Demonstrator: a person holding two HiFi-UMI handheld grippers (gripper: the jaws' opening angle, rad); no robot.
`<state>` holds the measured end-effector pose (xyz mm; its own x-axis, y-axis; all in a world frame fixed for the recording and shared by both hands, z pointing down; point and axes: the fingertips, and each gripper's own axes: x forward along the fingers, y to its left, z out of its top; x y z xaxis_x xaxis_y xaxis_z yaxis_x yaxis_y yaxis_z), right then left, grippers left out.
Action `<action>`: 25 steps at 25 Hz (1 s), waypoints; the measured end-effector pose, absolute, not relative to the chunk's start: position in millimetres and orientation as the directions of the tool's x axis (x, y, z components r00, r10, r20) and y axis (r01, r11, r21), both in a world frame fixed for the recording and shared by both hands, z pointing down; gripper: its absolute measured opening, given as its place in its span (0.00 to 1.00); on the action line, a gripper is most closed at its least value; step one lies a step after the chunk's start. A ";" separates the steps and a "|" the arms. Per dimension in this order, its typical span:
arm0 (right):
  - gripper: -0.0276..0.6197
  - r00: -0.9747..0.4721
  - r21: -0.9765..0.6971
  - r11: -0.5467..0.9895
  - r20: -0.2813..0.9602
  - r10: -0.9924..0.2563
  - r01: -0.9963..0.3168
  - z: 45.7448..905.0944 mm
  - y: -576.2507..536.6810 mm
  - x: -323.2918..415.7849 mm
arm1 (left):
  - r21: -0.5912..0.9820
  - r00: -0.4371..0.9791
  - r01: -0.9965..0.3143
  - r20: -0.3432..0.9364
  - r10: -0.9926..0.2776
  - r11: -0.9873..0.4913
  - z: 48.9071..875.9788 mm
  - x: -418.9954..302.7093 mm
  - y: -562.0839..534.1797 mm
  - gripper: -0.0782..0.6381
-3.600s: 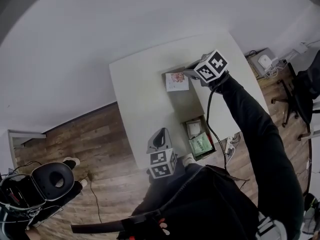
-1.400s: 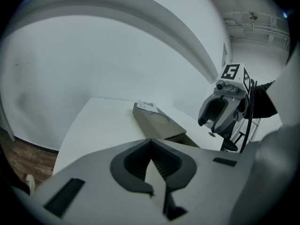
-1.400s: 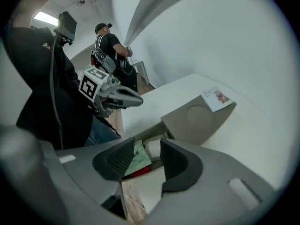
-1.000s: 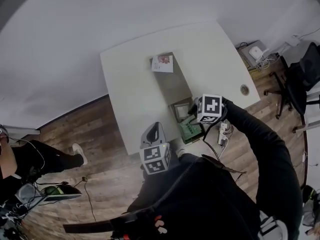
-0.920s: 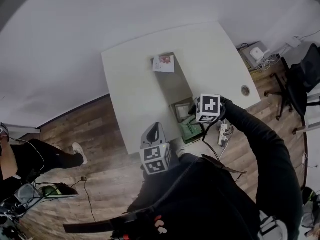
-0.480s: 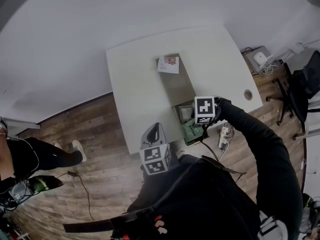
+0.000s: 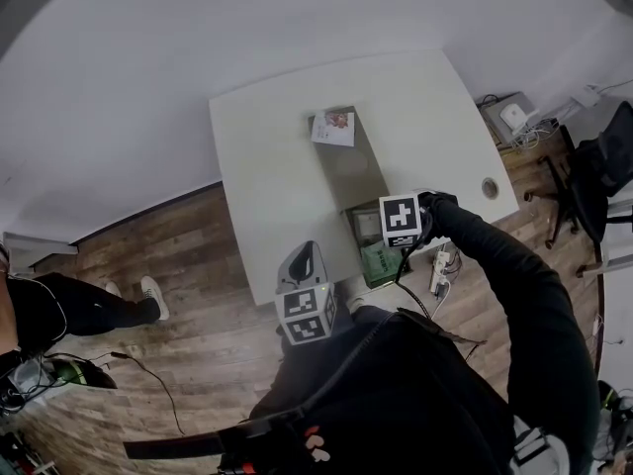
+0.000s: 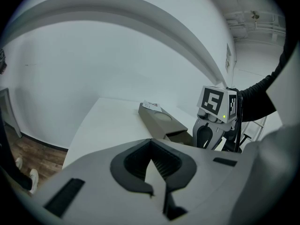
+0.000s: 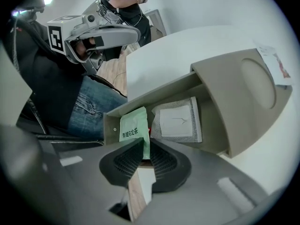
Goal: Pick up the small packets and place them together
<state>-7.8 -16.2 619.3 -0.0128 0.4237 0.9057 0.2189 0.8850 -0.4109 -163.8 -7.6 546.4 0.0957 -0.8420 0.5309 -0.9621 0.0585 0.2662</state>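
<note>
Our right tongs (image 9: 144, 146) have just been closing and now stand narrow, pinched on the lower edge of the flat pale-green paper packet (image 9: 133, 128) with dark print. That packet sits in the open grey cardboard drawer (image 9: 110, 125), at its left end in the right gripper view. It is just beside a flat white gauze-edged packet (image 9: 177, 120) in the same drawer. The drawer sticks out of a long grey box (image 9: 239, 90) on the white table (image 9: 178, 50). A white printed packet (image 9: 274, 62) lies on the box's end farthest from the drawer. Our left tongs (image 8: 150, 146) are pressed together on nothing, held in the air apart from the drawer.
</note>
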 end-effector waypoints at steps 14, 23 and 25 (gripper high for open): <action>0.05 -0.179 -0.403 0.905 0.889 0.422 0.133 586.4 -35.5 -7.5 | 0.263 0.114 -0.964 0.527 -0.842 0.034 544.2 -156.4 -9.2 0.11; 0.05 -0.297 -0.380 0.925 0.880 0.370 0.026 546.1 -76.5 -8.6 | 0.258 0.113 -0.966 0.522 -0.845 0.030 542.3 -153.7 -11.7 0.11; 0.05 -0.325 -0.359 0.933 0.881 0.345 0.019 539.1 -87.8 -12.4 | 0.257 0.111 -0.966 0.523 -0.845 0.032 542.2 -154.7 -12.1 0.11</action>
<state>-12.4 -87.8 539.1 -0.3246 0.3451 0.8807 0.0190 0.9332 -0.3587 -154.7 -12.1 542.2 0.1114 -0.8452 0.5227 -0.9659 0.0317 0.2571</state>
